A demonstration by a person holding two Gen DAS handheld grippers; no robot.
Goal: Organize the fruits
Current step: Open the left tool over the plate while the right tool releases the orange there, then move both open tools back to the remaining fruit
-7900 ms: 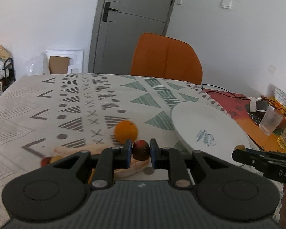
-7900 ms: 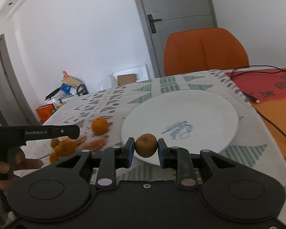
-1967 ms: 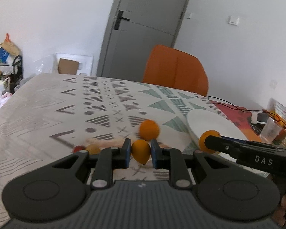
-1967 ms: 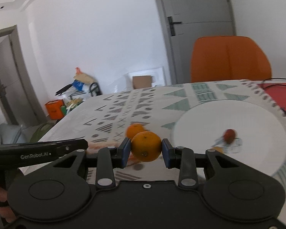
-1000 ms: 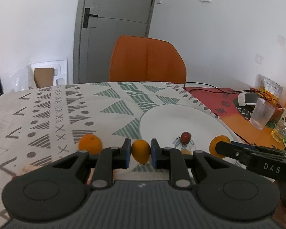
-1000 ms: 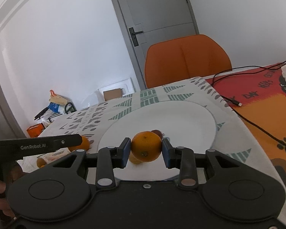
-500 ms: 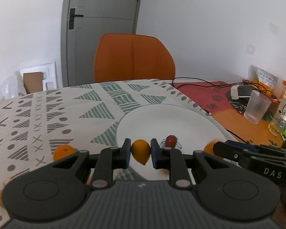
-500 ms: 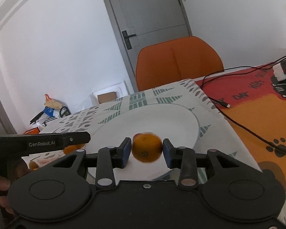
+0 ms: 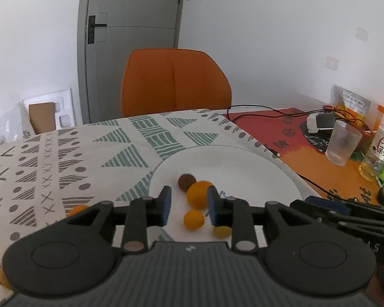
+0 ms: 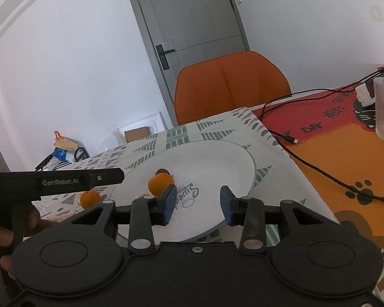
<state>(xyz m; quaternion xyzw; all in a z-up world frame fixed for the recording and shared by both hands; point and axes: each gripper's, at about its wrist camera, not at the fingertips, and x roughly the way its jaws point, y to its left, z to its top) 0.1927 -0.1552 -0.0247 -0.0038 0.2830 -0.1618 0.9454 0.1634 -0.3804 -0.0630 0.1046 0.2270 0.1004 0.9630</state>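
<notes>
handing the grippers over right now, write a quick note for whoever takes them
Left gripper: jaws opening, nothing gripped; fruit lies on the plate below.
Right gripper: jaws opening, nothing between them.
On the white plate: a big orange, a small orange fruit, a yellowish one and a dark red fruit.
Left to do: one orange on the patterned cloth beside the plate, plus orange bits at the left view's lower left edge.

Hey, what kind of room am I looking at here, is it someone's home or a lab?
Most likely a home dining area: a table with a patterned tablecloth, an orange chair pulled up to it, and a white plate of fruit beside a drinking glass.
</notes>
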